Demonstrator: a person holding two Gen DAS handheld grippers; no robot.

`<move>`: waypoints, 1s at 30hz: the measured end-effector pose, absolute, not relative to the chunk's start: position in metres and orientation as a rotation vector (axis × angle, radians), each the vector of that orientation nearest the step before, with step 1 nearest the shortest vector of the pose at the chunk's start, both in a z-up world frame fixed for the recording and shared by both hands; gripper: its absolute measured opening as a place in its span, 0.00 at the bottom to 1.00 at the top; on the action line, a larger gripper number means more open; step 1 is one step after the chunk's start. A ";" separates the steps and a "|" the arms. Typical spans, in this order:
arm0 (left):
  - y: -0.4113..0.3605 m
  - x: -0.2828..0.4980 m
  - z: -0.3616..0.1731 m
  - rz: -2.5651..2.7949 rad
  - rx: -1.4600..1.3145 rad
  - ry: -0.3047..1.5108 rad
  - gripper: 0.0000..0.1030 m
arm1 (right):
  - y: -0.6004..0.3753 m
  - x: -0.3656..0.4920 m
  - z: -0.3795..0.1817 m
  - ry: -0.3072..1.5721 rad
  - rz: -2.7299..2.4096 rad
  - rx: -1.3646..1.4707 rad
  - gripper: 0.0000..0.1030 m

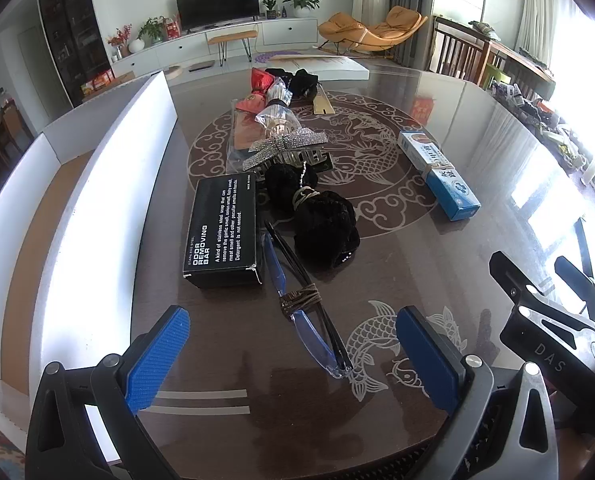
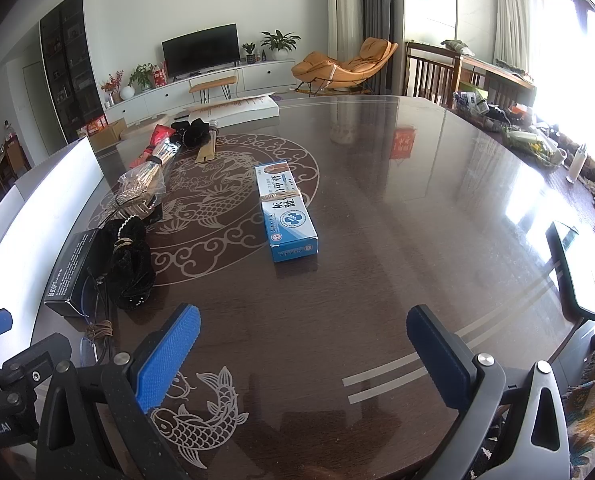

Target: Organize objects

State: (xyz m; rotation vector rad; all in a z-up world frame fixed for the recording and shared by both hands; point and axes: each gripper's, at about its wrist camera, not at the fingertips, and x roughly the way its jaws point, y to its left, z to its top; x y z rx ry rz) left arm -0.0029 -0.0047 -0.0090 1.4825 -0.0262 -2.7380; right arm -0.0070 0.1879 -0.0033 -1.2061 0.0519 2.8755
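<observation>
Both sets of tongs hover low over the dark glossy counter (image 2: 377, 240) with its pale fish pattern, and both stand wide, holding nothing. The left tongs (image 1: 293, 356) straddle the near end of the folded glasses with blue lenses and black arms (image 1: 301, 292), bound at the middle by a brown cord, so that looks to me like the pick being lined up. The glasses' long axis runs away from the left tongs, tilting a little leftward at the far end, and their near tip lies right between the blue pads (image 1: 157, 356).

Just beside them sits the black rectangular carton printed "odor removing bar" (image 1: 223, 232), lengthwise the same way, with the black velvet scrunchie bow (image 1: 313, 216) touching the glasses' far end. It all forms a rough row along the white cardboard box wall (image 1: 97, 184), probably the sorting destination.

The right tongs (image 2: 303, 356) aim at bare counter; the long blue-and-white medicine box (image 2: 287, 212) lies well ahead, pointing away.
</observation>
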 end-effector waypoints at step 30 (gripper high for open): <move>-0.003 -0.004 -0.014 -2.712 1.522 -0.048 1.00 | 0.186 -0.006 -0.005 0.066 2.876 -1.213 1.00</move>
